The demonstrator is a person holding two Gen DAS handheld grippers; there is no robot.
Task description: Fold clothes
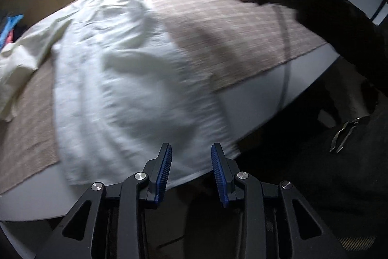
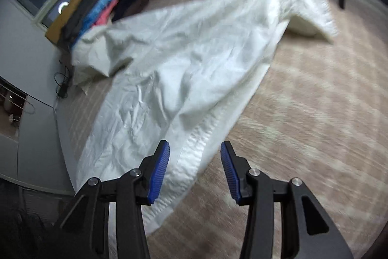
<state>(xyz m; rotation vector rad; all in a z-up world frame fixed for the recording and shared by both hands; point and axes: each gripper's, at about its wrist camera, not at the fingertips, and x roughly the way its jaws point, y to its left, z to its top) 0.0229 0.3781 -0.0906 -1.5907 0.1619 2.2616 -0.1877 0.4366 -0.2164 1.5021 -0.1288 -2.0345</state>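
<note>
Beige woven cloth (image 2: 303, 113) covers the table where I'm working. White shirt (image 2: 169, 69), thin and creased with a stitched hem, lies spread across it, one corner bunched. My left gripper (image 1: 191, 171) and right gripper (image 2: 195, 169) both angle steeply down at the near hem, jaws parted, pads gripping nothing.

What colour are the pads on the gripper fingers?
Blue, ribbed pads; clearest in the right wrist view.

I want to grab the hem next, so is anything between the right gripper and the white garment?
Nothing visible. The right gripper is open just above the white garment, whose hem lies between its fingers on the checked cloth.
</note>
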